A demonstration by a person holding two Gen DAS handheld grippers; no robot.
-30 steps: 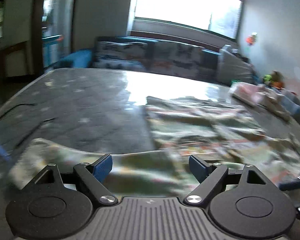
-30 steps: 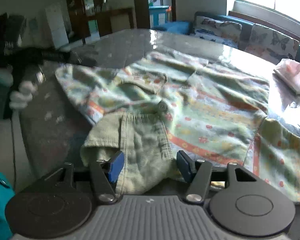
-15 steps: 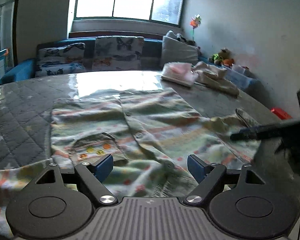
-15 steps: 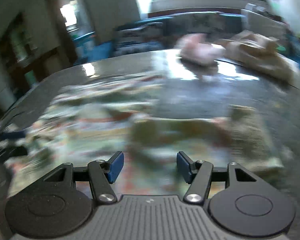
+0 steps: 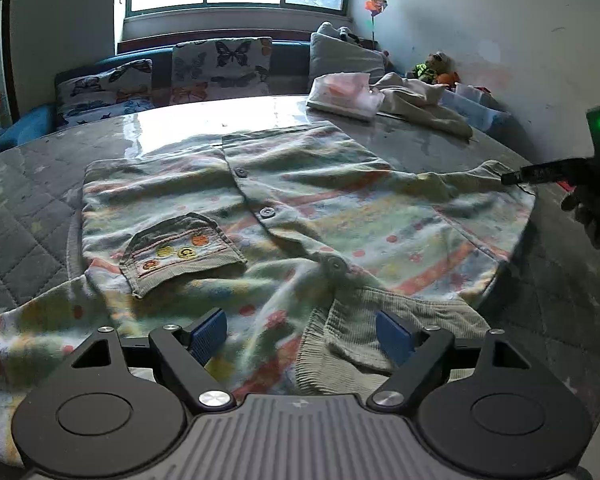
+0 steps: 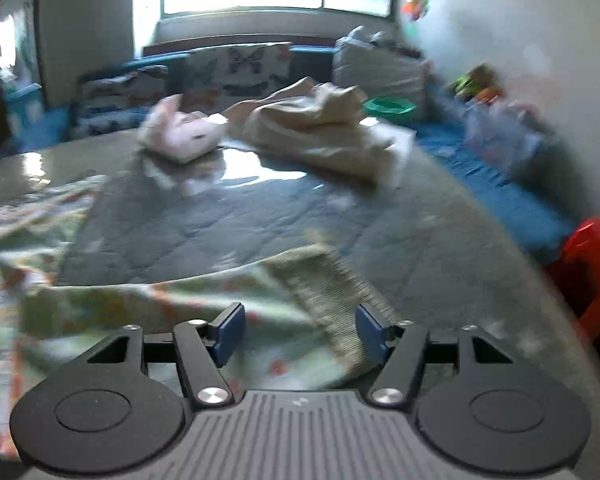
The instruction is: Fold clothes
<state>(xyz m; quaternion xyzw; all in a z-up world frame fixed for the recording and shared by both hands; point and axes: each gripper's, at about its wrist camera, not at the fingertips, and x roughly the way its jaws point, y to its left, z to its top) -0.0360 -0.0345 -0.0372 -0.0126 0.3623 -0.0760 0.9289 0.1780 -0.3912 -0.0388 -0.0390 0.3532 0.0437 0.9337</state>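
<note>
A child's button-front shirt [image 5: 340,208], pale green with orange stripes and dots, lies spread front-up on the grey quilted table [image 5: 28,216]. It has a ribbed pocket [image 5: 184,248] and a ribbed collar [image 5: 380,340]. My left gripper [image 5: 300,336] hovers open over the neck end, the collar by its right pad. The shirt's right sleeve ends in a ribbed cuff [image 6: 328,292]. That cuff lies between the jaws of my right gripper [image 6: 300,336], which are opening and do not press it. The right gripper's dark finger [image 5: 540,174] shows over that sleeve in the left wrist view.
A folded pink garment [image 5: 344,94] and a crumpled beige one [image 5: 416,104] sit at the table's far side. Behind them runs a sofa with butterfly cushions [image 5: 220,64]. A red stool [image 6: 592,264] stands off the table's right edge.
The left view has swung from the left sleeve to the shirt's front and collar. The right view has swung from the collar to the right sleeve's cuff, and its jaws stand a little wider.
</note>
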